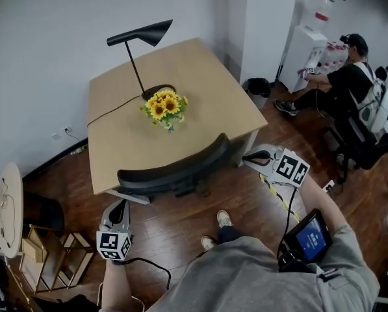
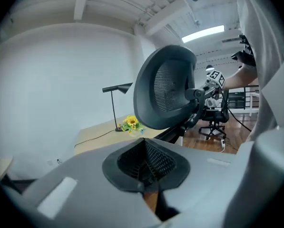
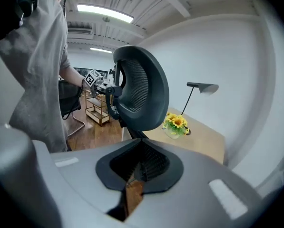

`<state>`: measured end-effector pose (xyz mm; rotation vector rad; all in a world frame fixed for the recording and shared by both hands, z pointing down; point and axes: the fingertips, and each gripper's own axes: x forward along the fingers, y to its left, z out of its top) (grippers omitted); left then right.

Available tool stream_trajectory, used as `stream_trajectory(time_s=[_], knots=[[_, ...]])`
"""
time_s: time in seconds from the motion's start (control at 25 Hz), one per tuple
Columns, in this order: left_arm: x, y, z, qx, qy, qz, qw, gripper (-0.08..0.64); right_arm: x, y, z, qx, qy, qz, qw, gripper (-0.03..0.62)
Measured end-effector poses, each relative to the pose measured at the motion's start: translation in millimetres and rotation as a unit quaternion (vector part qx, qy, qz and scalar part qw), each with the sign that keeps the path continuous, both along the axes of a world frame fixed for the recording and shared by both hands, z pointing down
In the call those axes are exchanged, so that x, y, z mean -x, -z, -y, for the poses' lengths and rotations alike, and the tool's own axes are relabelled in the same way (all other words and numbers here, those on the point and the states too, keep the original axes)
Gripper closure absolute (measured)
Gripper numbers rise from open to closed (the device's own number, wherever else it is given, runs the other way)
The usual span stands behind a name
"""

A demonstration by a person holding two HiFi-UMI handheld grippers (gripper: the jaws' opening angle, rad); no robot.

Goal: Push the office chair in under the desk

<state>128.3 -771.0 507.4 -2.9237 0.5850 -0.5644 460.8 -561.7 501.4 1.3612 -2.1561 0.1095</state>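
Closed and empty, left hand-held gripper [image 1: 119, 208] and right hand-held gripper [image 1: 251, 156] flanked the office chair [image 1: 174, 168] mid-frame. Even pushing should keep it square to the desk [image 1: 187, 77].

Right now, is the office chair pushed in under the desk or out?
Pushed in, it seems: the office chair has its backrest at the near edge of the desk; its seat is hidden.

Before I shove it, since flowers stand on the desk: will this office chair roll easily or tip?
The office chair probably glides easily on the smooth wood floor, though its base is hidden. Its mesh backrest hangs on a jointed arm, so a high push may tilt it first.
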Motion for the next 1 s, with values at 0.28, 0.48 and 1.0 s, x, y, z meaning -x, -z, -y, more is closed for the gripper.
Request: stream_trajectory(time_s=[0.28,0.48,1.0], knots=[[-1,24,-61,-0.001,-0.018,-0.036,0.9992,0.554,23,14,-33,-0.021,-0.013,0.024,0.999,0.588],[6,38,-108,-0.002,0.000,-0.056,0.9984,0.554,32,15,-60,-0.033,-0.021,0.034,0.999,0.588],[13,49,-266,0.004,0.018,-0.083,0.9964,0.554,74,32,-157,-0.048,-0.002,0.093,0.995,0.588]])
